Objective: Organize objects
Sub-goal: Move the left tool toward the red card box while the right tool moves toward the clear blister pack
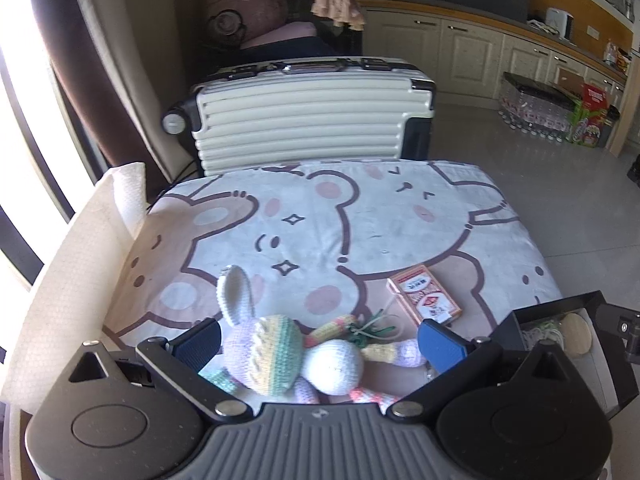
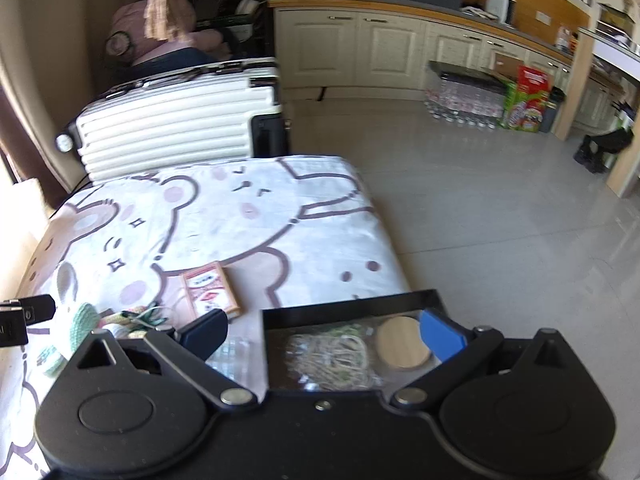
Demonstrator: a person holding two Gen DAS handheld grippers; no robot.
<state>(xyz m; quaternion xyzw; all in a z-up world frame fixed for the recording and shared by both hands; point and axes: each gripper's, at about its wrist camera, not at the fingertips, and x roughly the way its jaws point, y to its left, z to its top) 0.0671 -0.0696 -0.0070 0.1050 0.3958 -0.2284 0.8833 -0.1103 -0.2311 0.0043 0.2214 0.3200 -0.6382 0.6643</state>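
The black rectangular tray (image 2: 344, 307) already holds a round wooden disc (image 2: 402, 342) and tangled cord, while the pastel crocheted bunny (image 1: 280, 354) lies on the bear-print counter (image 1: 360, 216) between the open left claw (image 1: 320, 340), the orange card box (image 1: 424, 294) untouched, right claw (image 2: 324, 338) open empty

You won't find much you can read. The card box (image 1: 424, 295) lying on the bear-print blanket (image 1: 360, 216) carries red print and a few characters on its face, too small and blurred to make out. Far beyond the blanket, the red-and-green carton (image 2: 527, 100) on the floor shows lettering, also illegible.
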